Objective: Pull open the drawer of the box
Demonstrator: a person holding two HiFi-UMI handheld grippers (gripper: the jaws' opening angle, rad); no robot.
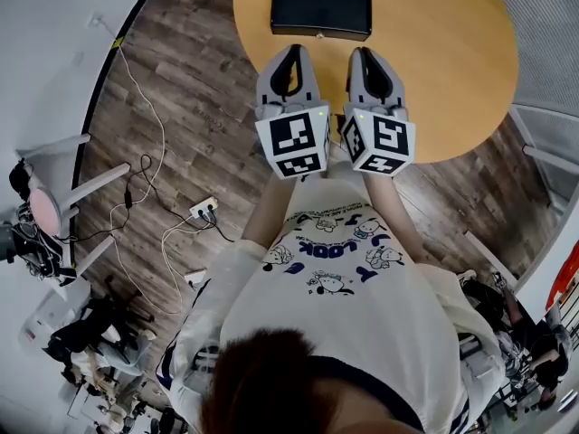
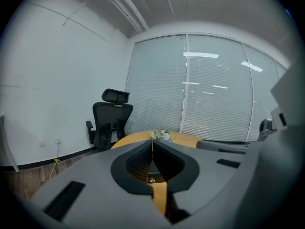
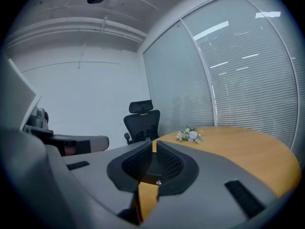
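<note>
Holding both claws side by side just short of the box, I have the left claw and right claw pinched narrow with nothing between their jaws, probably lining up on the drawer knob that faces me. Bare worktop lies between the box and the near edge, so I judge the drawer has room to slide out.

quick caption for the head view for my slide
Head view: left gripper and right gripper side by side at the edge of the round table, pointing at the black box, knob untouched.
</note>
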